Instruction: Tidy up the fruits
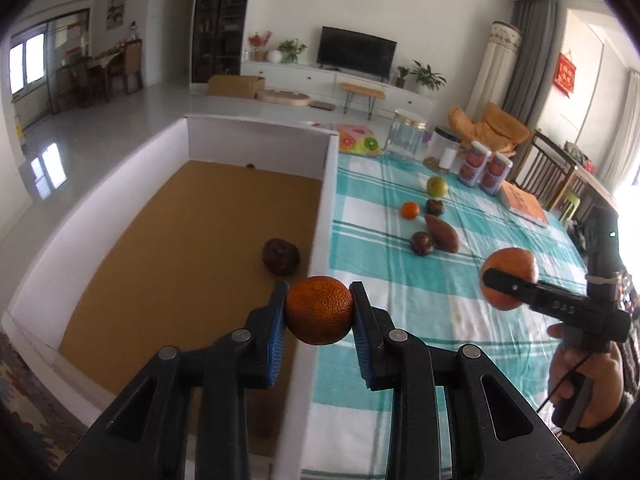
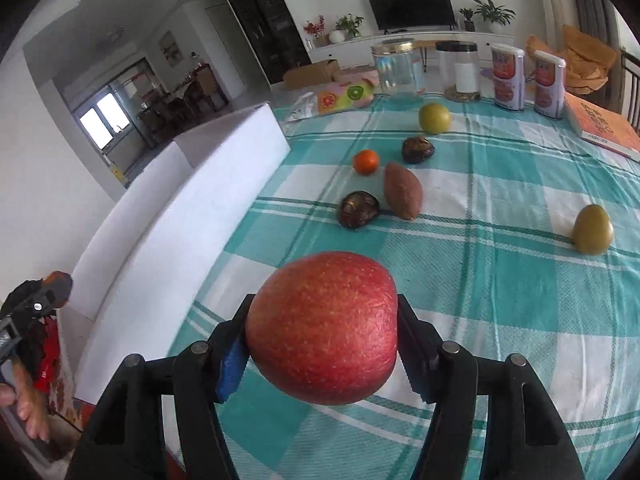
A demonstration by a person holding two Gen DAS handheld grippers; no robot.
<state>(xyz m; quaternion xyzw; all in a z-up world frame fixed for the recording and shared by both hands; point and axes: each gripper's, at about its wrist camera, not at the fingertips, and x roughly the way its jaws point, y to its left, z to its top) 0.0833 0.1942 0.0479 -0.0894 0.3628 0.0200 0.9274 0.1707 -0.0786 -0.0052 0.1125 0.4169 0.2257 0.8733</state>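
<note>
Left tool (image 1: 319, 304): clamped on a dark orange tangerine (image 1: 319, 310), both blue pads pressed to its sides; the fruit hangs over the right wall of the box.
Right tool (image 2: 323, 330): gripping a red apple (image 2: 323, 330) between its pads, lifted clear of the cloth. From the left wrist view the same tool (image 1: 507, 280) shows side-on with the apple (image 1: 509, 276) at its tip, a hand (image 1: 582, 376) on the grip.
Box (image 1: 326, 200): white walls, brown cardboard floor, standing on the left part of the bench; seen from outside in the right wrist view (image 2: 192, 184).
Fruit in box: one dark wrinkled fruit (image 1: 281, 256) near the right wall.
Bench (image 2: 500, 300): covered with a teal and white checked cloth.
Fruit on cloth: a small orange (image 2: 366, 161), a sweet potato (image 2: 403, 191) lying just beside a dark wrinkled fruit in front (image 2: 359, 209), another dark wrinkled fruit behind (image 2: 417, 149), a green apple (image 2: 434, 119) further back, and a green pear-like fruit (image 2: 592, 229) well apart at the right.
Back edge: a glass jar (image 2: 397, 66), a dark-lidded jar (image 2: 463, 70), two labelled canisters (image 2: 508, 78), an orange book (image 2: 604, 128).
</note>
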